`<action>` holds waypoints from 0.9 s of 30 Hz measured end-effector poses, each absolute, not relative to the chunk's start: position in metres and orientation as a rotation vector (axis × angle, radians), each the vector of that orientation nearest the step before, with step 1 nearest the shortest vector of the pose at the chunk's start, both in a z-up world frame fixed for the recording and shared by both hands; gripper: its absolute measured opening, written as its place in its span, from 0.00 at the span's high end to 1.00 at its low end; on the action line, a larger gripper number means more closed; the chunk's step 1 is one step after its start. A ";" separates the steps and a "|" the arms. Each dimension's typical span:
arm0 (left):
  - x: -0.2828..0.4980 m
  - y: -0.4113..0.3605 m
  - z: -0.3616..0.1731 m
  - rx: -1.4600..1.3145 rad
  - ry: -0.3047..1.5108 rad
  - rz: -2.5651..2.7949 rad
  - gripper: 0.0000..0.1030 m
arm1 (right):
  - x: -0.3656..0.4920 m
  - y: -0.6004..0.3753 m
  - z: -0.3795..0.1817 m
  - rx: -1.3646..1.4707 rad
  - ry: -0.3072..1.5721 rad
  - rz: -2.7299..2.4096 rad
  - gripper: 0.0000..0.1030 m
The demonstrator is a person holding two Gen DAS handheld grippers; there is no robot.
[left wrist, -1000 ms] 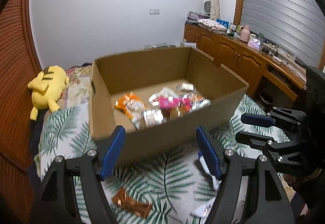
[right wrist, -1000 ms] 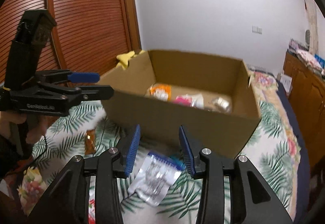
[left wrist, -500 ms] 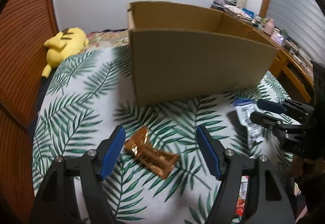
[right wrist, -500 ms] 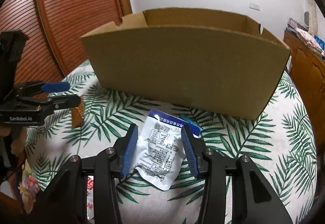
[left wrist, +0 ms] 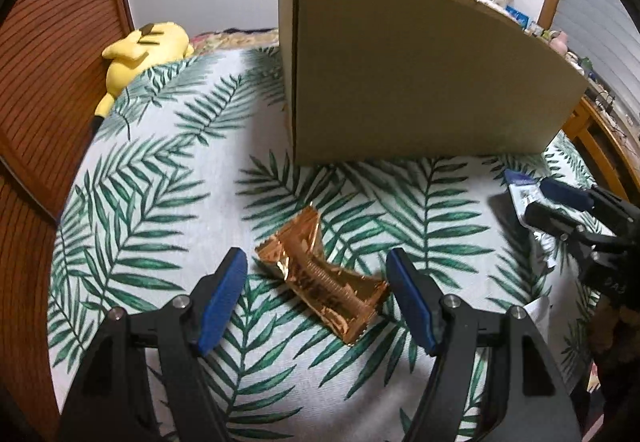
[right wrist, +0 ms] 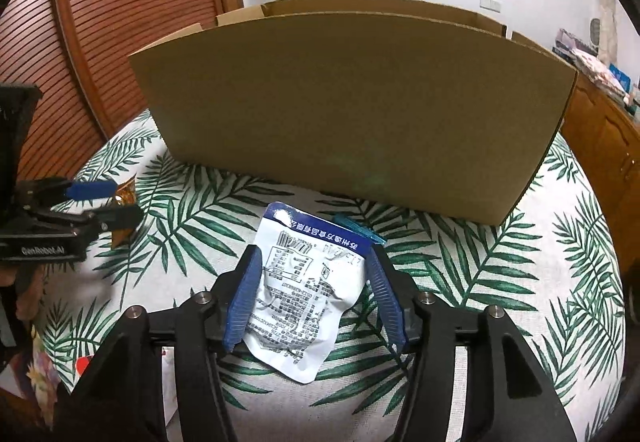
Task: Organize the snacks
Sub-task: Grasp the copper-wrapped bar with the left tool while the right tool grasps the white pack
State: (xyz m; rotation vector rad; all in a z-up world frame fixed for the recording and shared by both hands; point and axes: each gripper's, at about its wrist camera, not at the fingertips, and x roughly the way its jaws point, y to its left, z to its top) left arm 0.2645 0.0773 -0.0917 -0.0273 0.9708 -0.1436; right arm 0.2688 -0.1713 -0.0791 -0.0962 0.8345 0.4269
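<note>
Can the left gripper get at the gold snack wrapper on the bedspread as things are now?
Probably yes. The left gripper is open, its jaws on either side of the gold snack wrapper, with nothing lying over it. The cardboard box stands farther back, and the right gripper is off over the white packet.

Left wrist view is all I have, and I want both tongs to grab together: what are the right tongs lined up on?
Observer: The right tongs are open and straddle a white and blue packet that lies flat on the leaf-print bedspread.
Operator: Is anything tangled with that packet?
Observer: A teal wrapper pokes out from under its far right corner.
Operator: Can you see into the box from there?
Observer: No. The cardboard box shows its near wall, with the rims of the far walls just above it. The contents are hidden.
</note>
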 end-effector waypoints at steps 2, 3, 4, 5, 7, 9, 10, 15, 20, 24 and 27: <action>0.264 0.076 -0.094 -0.020 0.963 -0.139 0.30 | 0.269 -0.172 -0.080 -0.090 0.839 0.428 0.44; 0.263 0.075 -0.094 -0.011 0.960 -0.133 0.30 | 0.269 -0.172 -0.080 -0.090 0.845 0.427 0.43; 0.263 0.074 -0.095 -0.007 0.958 -0.128 0.30 | 0.269 -0.173 -0.080 -0.090 0.847 0.428 0.43; 0.262 0.073 -0.096 0.001 0.953 -0.120 0.30 | 0.268 -0.175 -0.080 -0.091 0.847 0.428 0.43; 0.261 0.069 -0.098 0.026 0.941 -0.110 0.27 | 0.269 -0.175 -0.080 -0.093 0.852 0.428 0.43; 0.259 0.066 -0.100 0.037 0.926 -0.110 0.22 | 0.269 -0.175 -0.081 -0.095 0.863 0.430 0.43; 0.259 0.065 -0.101 0.035 0.923 -0.110 0.18 | 0.270 -0.174 -0.083 -0.097 0.871 0.425 0.43; 0.262 0.064 -0.103 0.034 0.927 -0.108 0.11 | 0.272 -0.175 -0.084 -0.090 0.882 0.426 0.43; 0.263 0.063 -0.103 0.032 0.928 -0.109 0.10 | 0.272 -0.175 -0.085 -0.096 0.884 0.426 0.43; 0.261 0.068 -0.101 -0.003 0.917 -0.116 0.12 | 0.271 -0.174 -0.086 -0.106 0.885 0.423 0.43; 0.258 0.074 -0.098 -0.042 0.903 -0.123 0.22 | 0.271 -0.173 -0.086 -0.109 0.886 0.423 0.43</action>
